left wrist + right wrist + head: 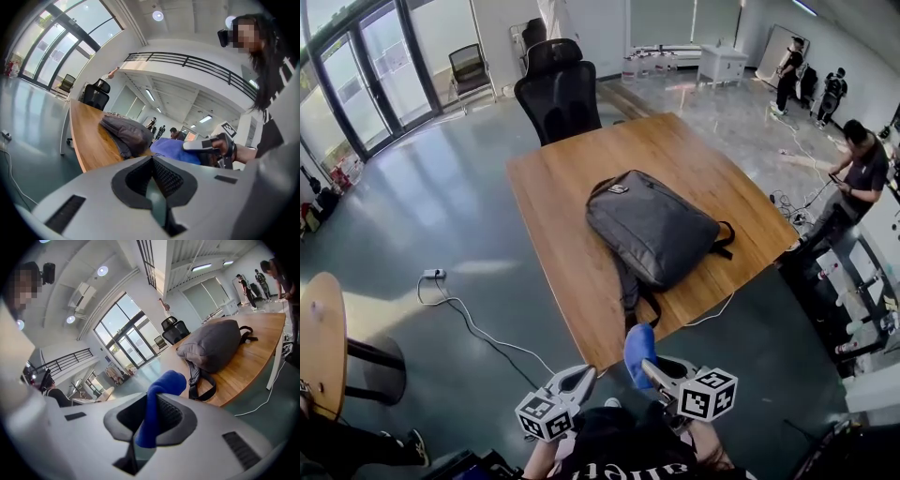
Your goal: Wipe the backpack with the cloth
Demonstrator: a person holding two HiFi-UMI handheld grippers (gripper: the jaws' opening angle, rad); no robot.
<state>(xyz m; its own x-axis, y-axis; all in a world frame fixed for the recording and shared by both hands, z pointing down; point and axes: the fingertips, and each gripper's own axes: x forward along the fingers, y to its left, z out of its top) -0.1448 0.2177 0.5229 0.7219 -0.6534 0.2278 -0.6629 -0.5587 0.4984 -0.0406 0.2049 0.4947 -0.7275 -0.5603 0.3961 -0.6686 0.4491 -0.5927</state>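
- Wooden table [572, 187] in an open office with a glossy grey floor. It carries only the task item.
- Grey backpack [652, 228] lies flat mid-table with its broad face up, so the largest panel is exposed for wiping. Its shoulder straps [630, 298] trail toward the near edge.
- Blue cloth [638, 349] is off the table, just short of the near edge and well apart from the backpack. It is bunched and stands up out of the jaws, so a free wad is there to press on the fabric.
- Right gripper [651, 367] is clamped on the cloth; its own view shows the blue fold pinched between the pads. It is held low near the person's body and aimed at the bag.
- Left gripper [581, 373] is just beside the right one. Its jaws are together with nothing between them, probably spare for steadying the bag.
- Wiping looks not yet begun, as the cloth is not touching the bag.
- Black office chair [558, 89] stands at the far table side. A power strip [434, 274] with its cable lies on the floor at left, and people stand far right.
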